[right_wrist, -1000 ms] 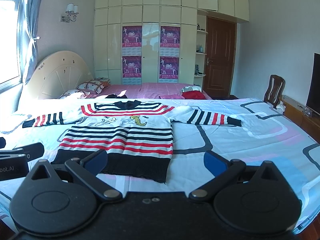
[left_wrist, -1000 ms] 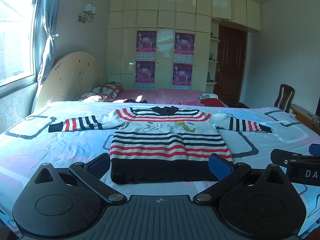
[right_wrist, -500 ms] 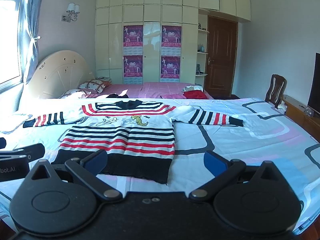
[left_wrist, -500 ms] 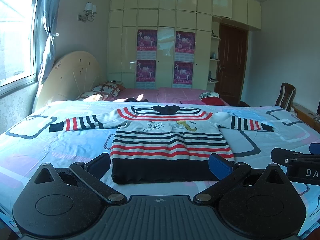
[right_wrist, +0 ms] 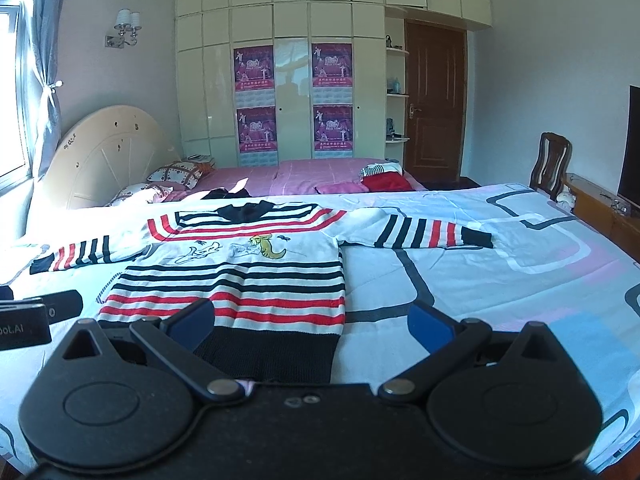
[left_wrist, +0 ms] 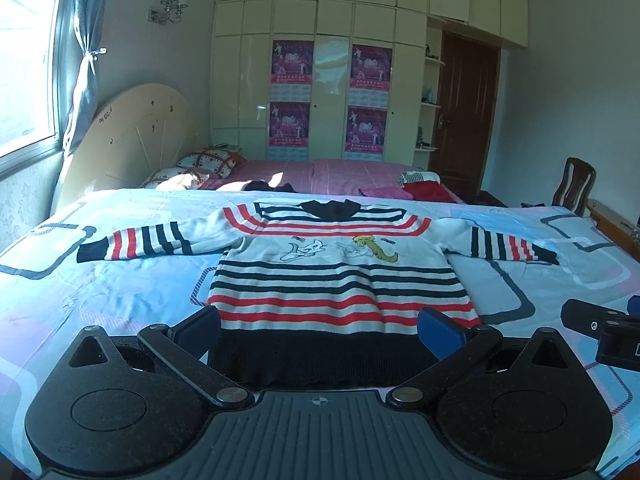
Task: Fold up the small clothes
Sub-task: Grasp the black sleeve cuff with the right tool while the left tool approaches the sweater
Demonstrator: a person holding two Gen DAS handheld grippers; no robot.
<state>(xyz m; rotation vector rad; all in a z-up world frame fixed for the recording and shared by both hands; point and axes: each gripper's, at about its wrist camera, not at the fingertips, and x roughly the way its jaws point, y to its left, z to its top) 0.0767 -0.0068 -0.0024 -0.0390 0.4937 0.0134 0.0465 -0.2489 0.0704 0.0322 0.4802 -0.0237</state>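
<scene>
Bedroom setup: big bed with a blue patterned sheet (left_wrist: 120, 288), wardrobe (left_wrist: 320, 72) at the back. Striped sweater (left_wrist: 336, 276) is laid flat, front up, both sleeves stretched out sideways, presumably so the fold lines are easy to reach. Left gripper (left_wrist: 320, 330) hangs right in front of the black hem, fingers wide apart and empty. Right gripper (right_wrist: 312, 328) sits off that hem's right corner, also spread, nothing in it. Looks like nothing's folded yet, so I'd guess a sleeve goes first.
</scene>
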